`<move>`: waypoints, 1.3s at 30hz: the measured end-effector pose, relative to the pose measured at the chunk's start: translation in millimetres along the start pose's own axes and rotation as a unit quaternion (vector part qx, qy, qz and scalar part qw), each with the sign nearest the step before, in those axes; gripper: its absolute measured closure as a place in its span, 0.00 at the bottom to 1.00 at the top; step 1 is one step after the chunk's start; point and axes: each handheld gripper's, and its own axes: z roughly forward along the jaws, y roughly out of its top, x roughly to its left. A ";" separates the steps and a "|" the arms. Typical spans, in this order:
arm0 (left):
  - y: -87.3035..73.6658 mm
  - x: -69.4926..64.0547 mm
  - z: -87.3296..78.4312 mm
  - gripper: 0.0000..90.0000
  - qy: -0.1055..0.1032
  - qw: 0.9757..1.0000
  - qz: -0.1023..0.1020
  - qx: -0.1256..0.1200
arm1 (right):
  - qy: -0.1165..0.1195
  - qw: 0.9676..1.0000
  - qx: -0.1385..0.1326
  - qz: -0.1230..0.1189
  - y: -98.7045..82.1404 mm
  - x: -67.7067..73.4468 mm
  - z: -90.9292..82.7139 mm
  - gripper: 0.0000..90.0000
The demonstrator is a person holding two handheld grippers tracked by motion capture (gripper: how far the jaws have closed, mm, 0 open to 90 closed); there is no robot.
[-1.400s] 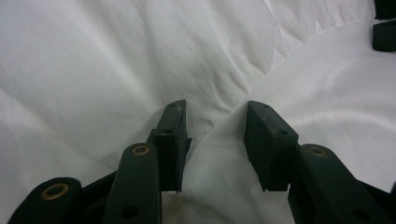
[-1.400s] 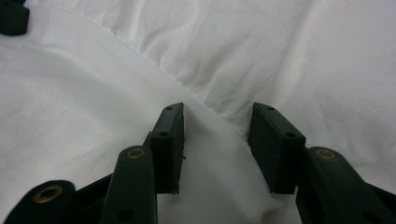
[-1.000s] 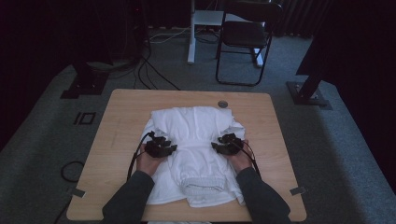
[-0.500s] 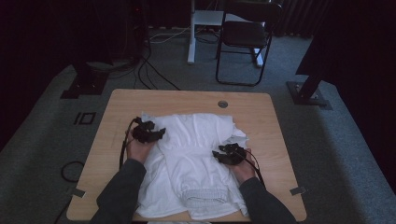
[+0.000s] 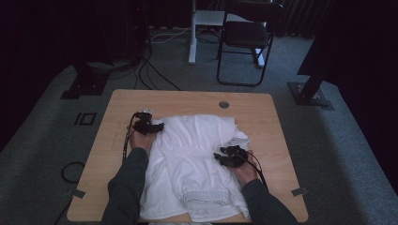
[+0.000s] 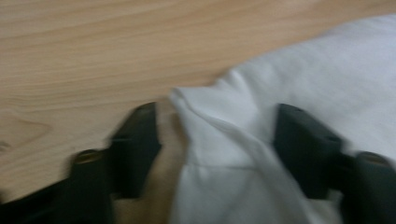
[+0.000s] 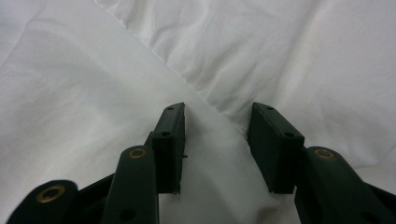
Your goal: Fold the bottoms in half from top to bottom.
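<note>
White garment (image 5: 195,164): lies crumpled across the middle of the wooden table (image 5: 187,98), from the centre toward the 6 o'clock edge. A ribbed hem or waistband sits at its 6 o'clock end in the high view. Its upper part is bunched into folds toward 1 o'clock.

Left gripper (image 5: 157,127): at about 10 o'clock of the garment in the high view, resting at the cloth's upper left corner, with the person's left hand (image 5: 139,140) behind it. In the left gripper view (image 6: 217,135) the jaws stand apart; they have just been opening and then eased slightly back. A folded corner of the white cloth lies between them. The pad at 9 o'clock stands over bare wood, clear of the fabric. The pad at 3 o'clock lies against or just over the cloth, and blur prevents telling which. The cloth is released, not clamped.

Right gripper (image 5: 220,157): at about 3 o'clock of the garment in the high view, lying over the cloth and pointing toward 9 o'clock, with the right hand (image 5: 244,171) behind it. In the right gripper view (image 7: 217,144) the jaws stand apart above the fabric. A diagonal fold edge runs from 11 o'clock down into the gap. Neither pad pinches it.

Background: a dark chair (image 5: 246,42) stands on the carpet beyond the table at 12 o'clock.
</note>
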 end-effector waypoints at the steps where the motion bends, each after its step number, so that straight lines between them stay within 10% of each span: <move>1: 0.0 0.0 0.0 0.56 0.000 1.000 0.000 0.000 | 0.000 1.000 0.000 0.000 0.0 0.0 0.0 0.62; 4: -2.8 -2.4 -6.3 0.84 -0.036 0.999 0.010 0.021 | 0.005 1.000 0.005 -0.004 -3.9 4.1 -5.4 0.62; 8: -4.3 -3.3 -6.8 0.89 -0.039 0.999 0.006 0.019 | 0.022 0.999 0.027 -0.003 2.4 -2.0 -14.0 0.65; 11: -4.0 -3.5 -6.6 0.90 -0.038 0.999 0.008 0.019 | -0.007 1.000 -0.008 0.006 15.2 -17.6 -26.4 0.62; 15: -4.3 -3.2 -6.3 0.90 -0.040 0.999 0.007 0.017 | -0.067 0.993 -0.057 0.078 40.6 -60.6 -38.1 0.60; 21: -4.5 -2.5 -6.0 0.90 -0.042 0.999 0.006 0.015 | -0.073 0.983 -0.029 0.168 58.0 -116.6 -1.5 0.44; 26: -5.0 -1.6 -5.9 0.90 -0.046 0.999 0.005 0.014 | -0.065 0.982 0.029 0.176 55.5 -121.7 30.5 0.35; 34: -5.3 -4.5 -6.4 0.92 -0.038 0.999 0.008 0.013 | -0.065 0.987 0.065 0.132 56.6 -109.4 34.6 0.93; 39: -3.8 -0.2 -10.3 0.96 -0.042 0.999 -0.009 0.005 | -0.067 0.986 0.038 0.147 56.1 -116.0 25.5 0.97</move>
